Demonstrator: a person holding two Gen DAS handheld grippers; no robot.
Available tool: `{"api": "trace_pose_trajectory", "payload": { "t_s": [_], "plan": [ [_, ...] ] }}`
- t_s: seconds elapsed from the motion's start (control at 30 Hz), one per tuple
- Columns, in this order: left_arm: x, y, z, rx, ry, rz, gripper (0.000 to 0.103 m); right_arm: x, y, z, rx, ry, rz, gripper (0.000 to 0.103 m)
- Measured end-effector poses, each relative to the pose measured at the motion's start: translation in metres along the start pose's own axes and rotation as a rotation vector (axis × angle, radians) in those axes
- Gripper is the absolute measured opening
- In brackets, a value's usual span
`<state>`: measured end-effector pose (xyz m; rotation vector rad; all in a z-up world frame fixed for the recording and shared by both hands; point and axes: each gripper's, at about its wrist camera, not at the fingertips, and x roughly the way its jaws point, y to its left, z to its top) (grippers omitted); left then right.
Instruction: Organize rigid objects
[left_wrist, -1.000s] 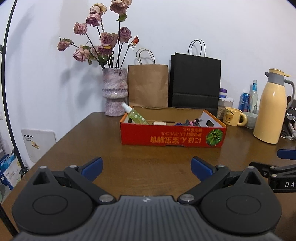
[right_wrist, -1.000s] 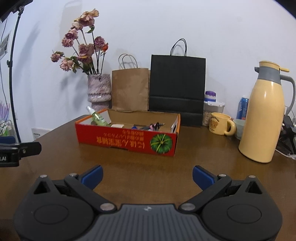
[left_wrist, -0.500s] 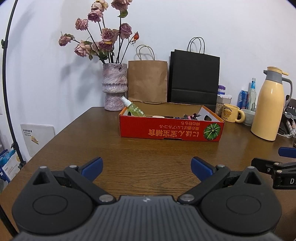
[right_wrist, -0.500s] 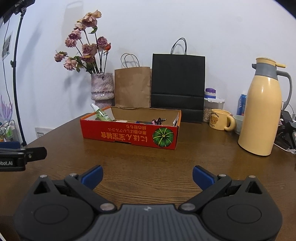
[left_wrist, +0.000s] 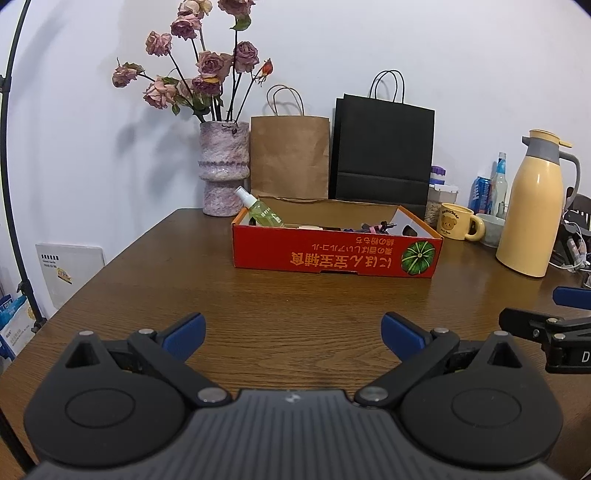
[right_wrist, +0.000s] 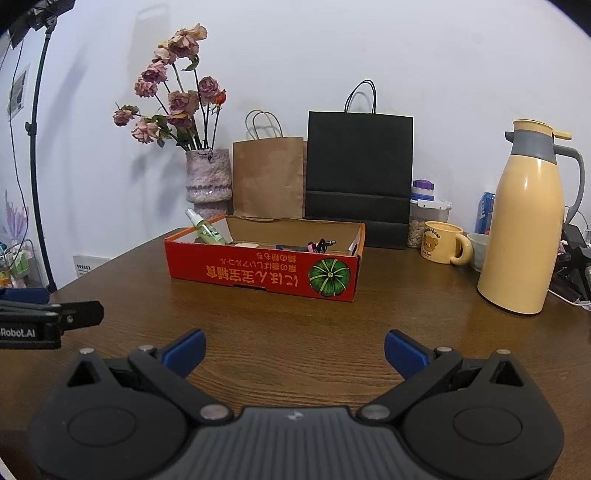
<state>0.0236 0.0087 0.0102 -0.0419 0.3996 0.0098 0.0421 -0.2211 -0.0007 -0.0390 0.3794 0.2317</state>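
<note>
A brown wooden table (left_wrist: 295, 302) is standing against a white wall. The red box (left_wrist: 332, 254) is sitting open, holding a spray bottle (left_wrist: 260, 212). Left gripper (left_wrist: 291, 328) and right gripper (right_wrist: 293, 345) are hovering wide open, empty.

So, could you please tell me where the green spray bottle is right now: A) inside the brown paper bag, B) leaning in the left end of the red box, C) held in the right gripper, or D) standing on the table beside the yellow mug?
B: the green spray bottle leans in the left end of the red box, while both grippers are open and empty.
</note>
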Motion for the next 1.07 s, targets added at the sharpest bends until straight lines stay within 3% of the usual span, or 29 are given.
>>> {"api": "trace_pose_trajectory", "payload": {
  "t_s": [1.07],
  "plan": [
    [0.0019,0.0028,0.0004,-0.006,0.004,0.0,0.103,-0.0024,0.0011,0.0004,0.005,-0.007,0.002,0.103]
  ]
}}
